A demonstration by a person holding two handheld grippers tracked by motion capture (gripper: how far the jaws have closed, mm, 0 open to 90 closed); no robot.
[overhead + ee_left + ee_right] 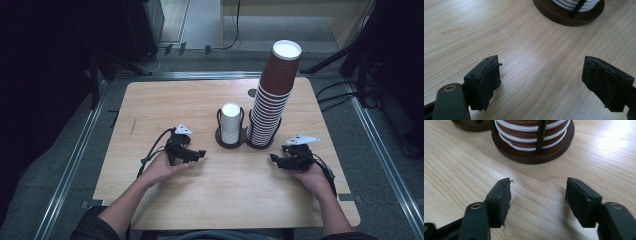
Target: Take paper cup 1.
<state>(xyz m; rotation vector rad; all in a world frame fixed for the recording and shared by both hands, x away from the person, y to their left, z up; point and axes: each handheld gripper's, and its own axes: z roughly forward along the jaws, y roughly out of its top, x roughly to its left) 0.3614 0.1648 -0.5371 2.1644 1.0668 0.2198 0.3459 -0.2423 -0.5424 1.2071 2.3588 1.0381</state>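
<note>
Nearest the person, both hands rest low on the wooden table [210,200], each on the near side of the double cup holder [245,142]. The left gripper [196,154] sits near and left of the holder, jaws parted with bare wood between them. The right gripper [275,159] sits near and right of it, released too, nothing in its grasp.

Past them stands the holder itself. Its left ring carries a short white stack of cups [231,122]; its right ring carries the tall brown stack of paper cups [272,97], leaning away to the right at the top.

Handling, as I judge it: paper cups are light and thin-walled, easy to crush, and nested ones cling together. Best to pinch the top cup gently by its rolled rim or just under it, lifting straight along the stack so the leaning tower does not topple.

The high view gives the full height and lean of the stacks. The right gripper view brings up the brown stack's bottom rims [529,131], the base disc [534,155] and a black upright rod [541,136]. The left gripper view catches the white stack's base edge [571,18].
</note>
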